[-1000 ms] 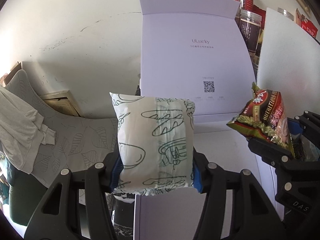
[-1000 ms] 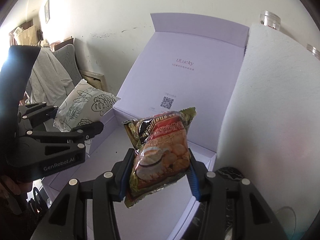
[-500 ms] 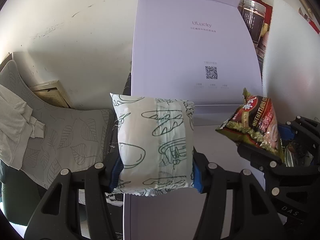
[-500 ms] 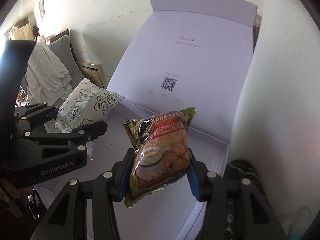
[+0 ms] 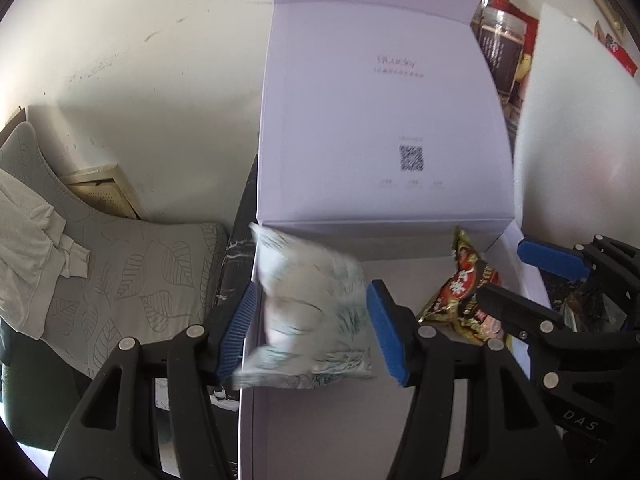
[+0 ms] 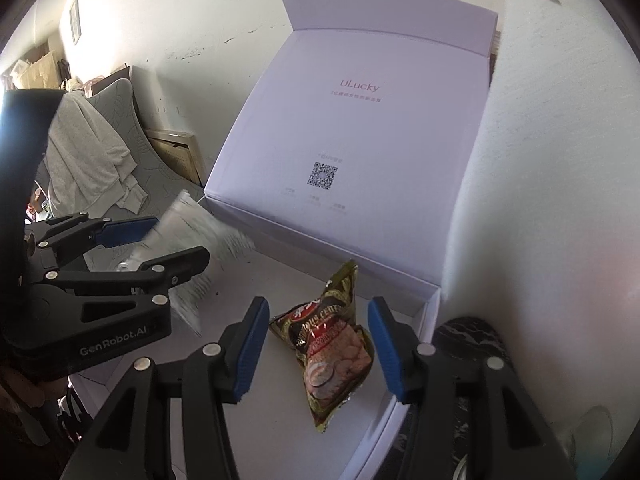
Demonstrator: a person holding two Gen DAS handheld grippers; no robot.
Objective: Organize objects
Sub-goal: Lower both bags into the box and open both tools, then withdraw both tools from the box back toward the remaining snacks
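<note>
Nearby, both grippers' jaws just opened, white packet (image 5: 308, 312) (blurred) and snack bag (image 6: 332, 344) loose over box (image 6: 400, 412), jars (image 5: 500, 44) behind.

The right gripper (image 6: 318, 344) is hanging over the open white box (image 6: 430, 308), its blue pads standing clear of the brown snack packet (image 6: 332, 344), its jaws having just been opening. The packet is lying on the box floor near the right wall. To the left, the left gripper (image 6: 160, 240) is reaching in beside a blurred white packet (image 6: 200, 236), perhaps dropping free of it.
</note>
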